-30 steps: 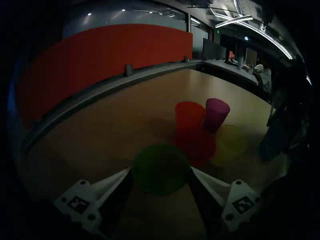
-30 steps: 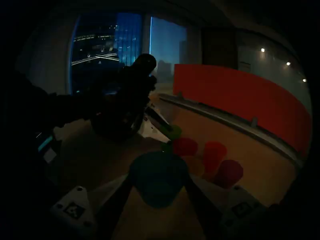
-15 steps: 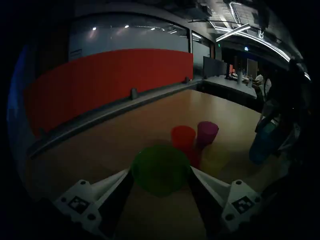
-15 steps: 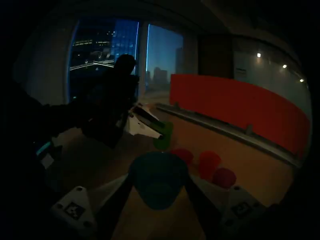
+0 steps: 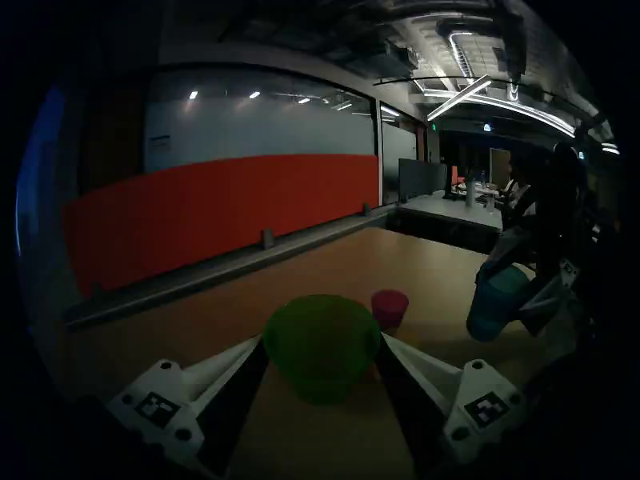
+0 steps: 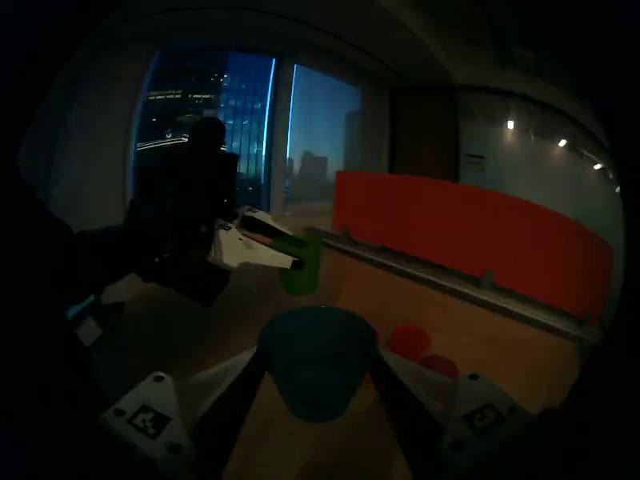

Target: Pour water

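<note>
Gripping green cup (image 5: 322, 342) dead centre between left gripper (image 5: 320, 356) fingers, clamped on both sides, spread only cup-wide. Held upright, up off wooden table (image 5: 336, 264). Same deal with right gripper (image 6: 318, 364): pinching teal cup (image 6: 318, 380) between both fingers, also up in air. Pink cup (image 5: 390, 307) down on table just behind green cup, red cup (image 6: 408, 342) on table past teal cup. Can't tell about water inside, too dark.

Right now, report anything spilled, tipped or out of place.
Nothing stands out. The left tool holds the green cup roughly upright, the right tool the teal cup, and the pink cup stands on the table; no spill shows in the dim light.
</note>
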